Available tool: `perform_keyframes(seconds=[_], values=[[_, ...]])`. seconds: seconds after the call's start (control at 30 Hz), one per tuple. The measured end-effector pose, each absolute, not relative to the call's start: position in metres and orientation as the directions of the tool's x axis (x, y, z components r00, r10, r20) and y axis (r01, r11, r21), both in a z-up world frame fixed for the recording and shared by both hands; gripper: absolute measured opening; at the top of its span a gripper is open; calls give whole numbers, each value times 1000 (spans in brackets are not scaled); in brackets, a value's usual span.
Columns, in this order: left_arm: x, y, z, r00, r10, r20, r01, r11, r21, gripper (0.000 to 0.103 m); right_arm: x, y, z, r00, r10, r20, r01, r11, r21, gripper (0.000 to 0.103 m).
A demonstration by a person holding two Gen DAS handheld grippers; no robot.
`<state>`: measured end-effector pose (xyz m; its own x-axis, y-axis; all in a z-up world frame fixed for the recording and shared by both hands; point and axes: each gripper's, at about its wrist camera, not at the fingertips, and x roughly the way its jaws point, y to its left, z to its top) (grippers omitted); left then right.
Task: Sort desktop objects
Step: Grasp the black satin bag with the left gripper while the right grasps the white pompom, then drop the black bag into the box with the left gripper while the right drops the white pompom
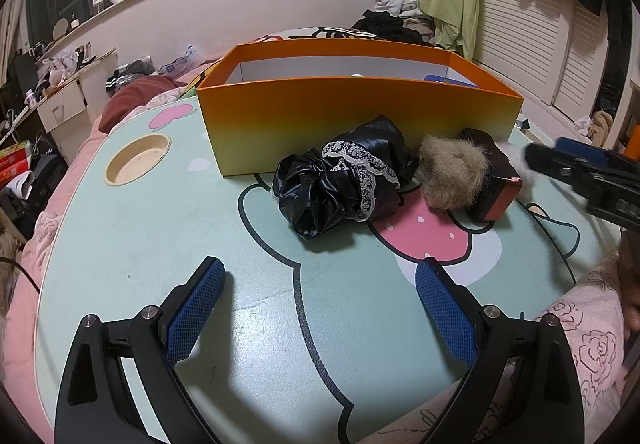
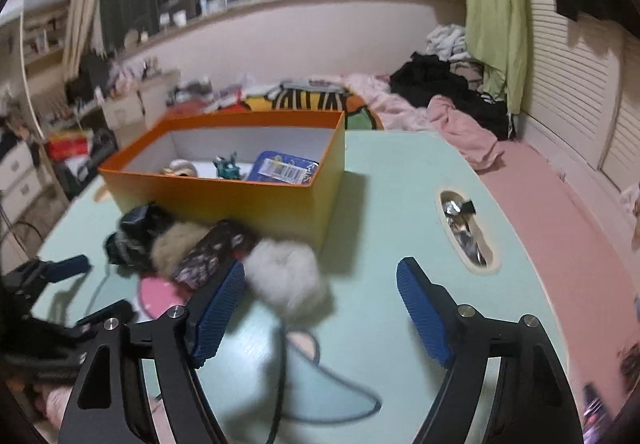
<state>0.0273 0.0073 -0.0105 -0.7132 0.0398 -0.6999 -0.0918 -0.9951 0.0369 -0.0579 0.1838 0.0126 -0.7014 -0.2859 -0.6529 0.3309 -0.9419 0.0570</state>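
Note:
An orange box [image 1: 352,119] stands on the mint table [image 1: 160,236]. In front of it lie a black lace-trimmed scrunchie [image 1: 344,183], a tan fur pompom [image 1: 452,171] and a dark patterned case [image 1: 494,185]. My left gripper [image 1: 320,276] is open and empty, short of the scrunchie. In the right wrist view the box [image 2: 256,199] holds a blue card [image 2: 280,167], a tape roll [image 2: 182,167] and a teal figure [image 2: 228,165]. A white fur pompom [image 2: 288,276] lies beside my open right gripper [image 2: 320,276], next to its left finger.
A round cup recess [image 1: 138,159] sits at the table's left. An oval slot [image 2: 466,228] with small metal items sits at its right. The right gripper [image 1: 584,175] shows in the left view. Bedding and clothes [image 2: 440,99] surround the table.

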Motion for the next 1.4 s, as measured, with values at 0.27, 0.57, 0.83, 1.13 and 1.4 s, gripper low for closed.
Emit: perform_keyframes(seconds=[0.27,0.57,0.83,1.13,1.4], values=[[29,-2,-5,-732,83,-677,-90,-996,-25,96,-61,170,-10,-675,-329,-661,386,-920,63,32],[-10,1,23,-714,105,-693,-77,-995,-70,79,-32,183,-5,-746,-374,-551,395,-915,86,32],[-34,-1,9,-637,227,-737,-133,-974,-185,40,-26,189,0,-751,-412,-516,413,-903,119,32],[-9,-13,90,-789,244,-565,-154,-967,-202,39,-40,176,58,-768,-484,-419,461,-872,162,32],[-100,-28,89,-769,122,-628,32,-973,-228,80,-119,130,61,-742,-418,-524,411,-901,135,75]])
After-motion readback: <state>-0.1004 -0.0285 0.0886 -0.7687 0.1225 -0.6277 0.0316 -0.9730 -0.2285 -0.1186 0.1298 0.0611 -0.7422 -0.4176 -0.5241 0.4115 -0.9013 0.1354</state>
